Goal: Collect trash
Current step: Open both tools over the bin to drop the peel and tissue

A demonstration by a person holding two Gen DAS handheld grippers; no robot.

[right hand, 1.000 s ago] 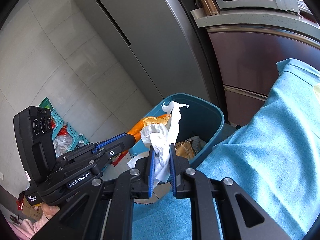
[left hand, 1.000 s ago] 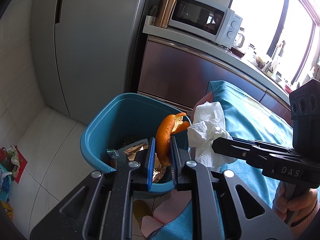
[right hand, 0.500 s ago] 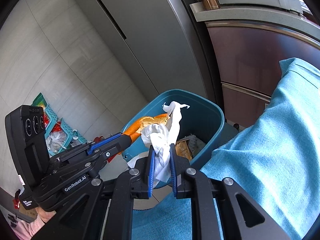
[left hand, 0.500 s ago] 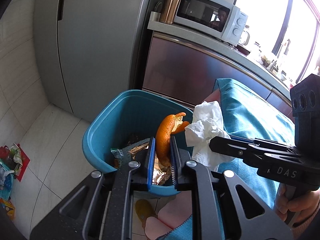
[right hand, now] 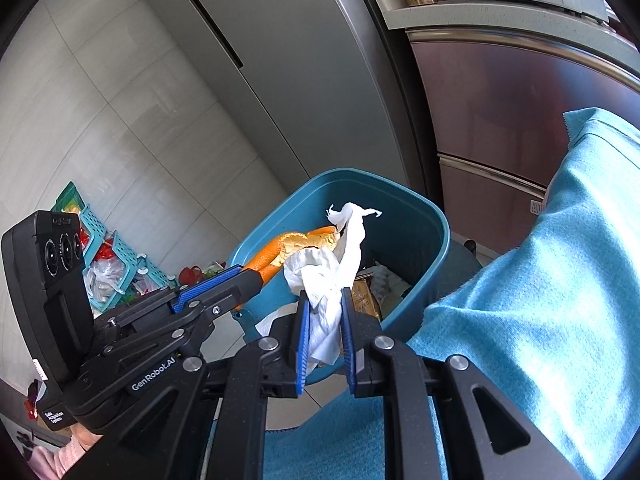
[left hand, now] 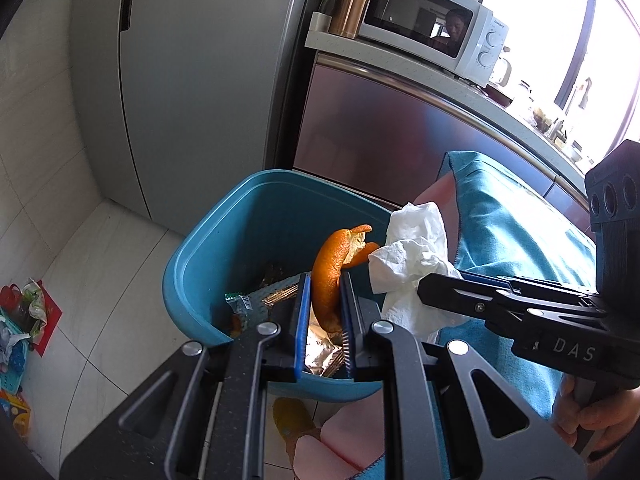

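Left tongs [left hand: 324,312] grip orange peel [left hand: 330,268], right tongs [right hand: 323,320] grip tissue [right hand: 332,276], both above the bin [left hand: 192,264], likely for dropping.

We get strong daylight from the window [left hand: 576,40] at upper right, blown out to white. Glare streaks the cabinet [left hand: 400,128] & sun patches hit the cloth [right hand: 560,300]. Fisheye bends the fridge [right hand: 280,60] edges; corners vignette black. Center is sharp, no motion blur.
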